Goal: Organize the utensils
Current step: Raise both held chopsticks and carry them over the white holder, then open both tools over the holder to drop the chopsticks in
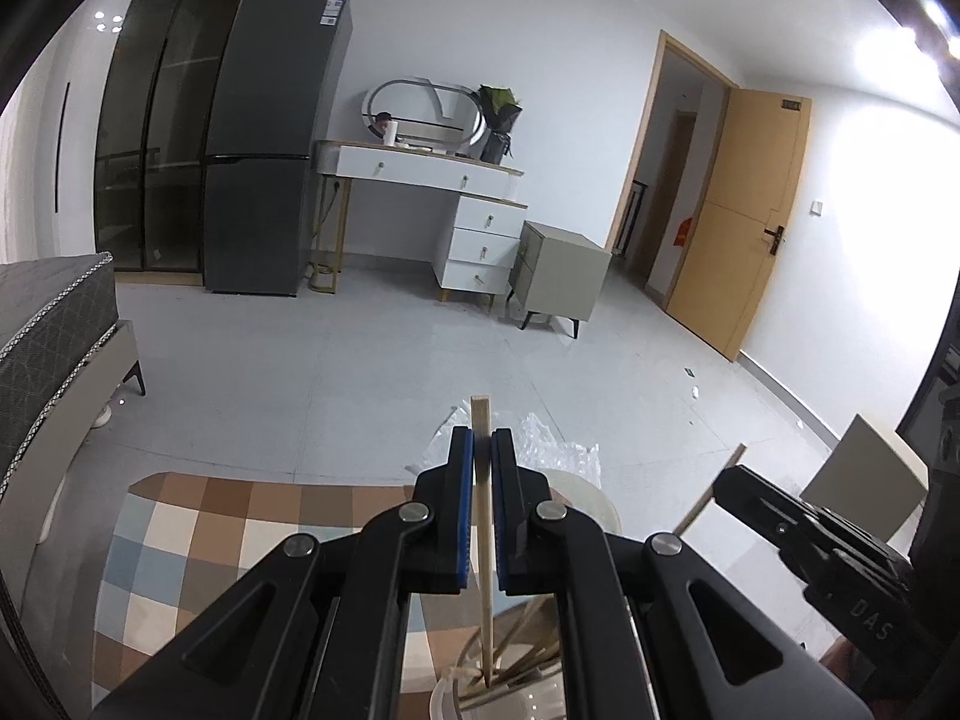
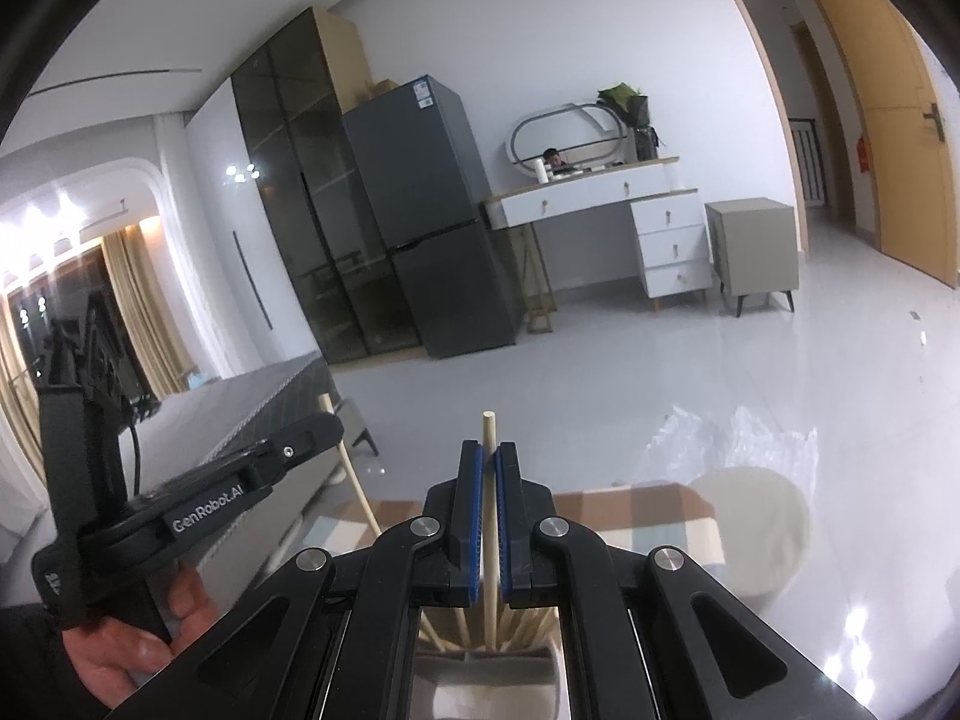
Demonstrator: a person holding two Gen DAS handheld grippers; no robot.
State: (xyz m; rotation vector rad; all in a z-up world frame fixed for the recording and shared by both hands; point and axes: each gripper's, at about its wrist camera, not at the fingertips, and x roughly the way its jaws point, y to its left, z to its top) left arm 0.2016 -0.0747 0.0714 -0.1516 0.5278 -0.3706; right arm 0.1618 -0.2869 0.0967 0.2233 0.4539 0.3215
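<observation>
We find the left gripper [image 1: 482,450] closed on a squared wooden chopstick [image 1: 483,540], blue pads pinching the shaft near its upper end, a short stub rising above the fingertips. Directly below the jaws the chopstick's lower tip sits inside a pale holder [image 1: 474,693] among other sticks.

We find the right gripper [image 2: 489,465] likewise clamped, narrow, on a round wooden chopstick [image 2: 491,540], held upright, its top just above the fingertips. Beneath it, the lower end drops among more chopsticks standing in a beige container [image 2: 480,669].

From the right wrist view, the left gripper appears to its left, carried in a hand [image 2: 129,642].

Beyond both grippers lies a checked rug [image 1: 198,540], then crinkled clear plastic [image 1: 558,450] on the grey floor. Farther off stand a dark fridge [image 1: 270,144] and a white dressing table [image 1: 432,174].
</observation>
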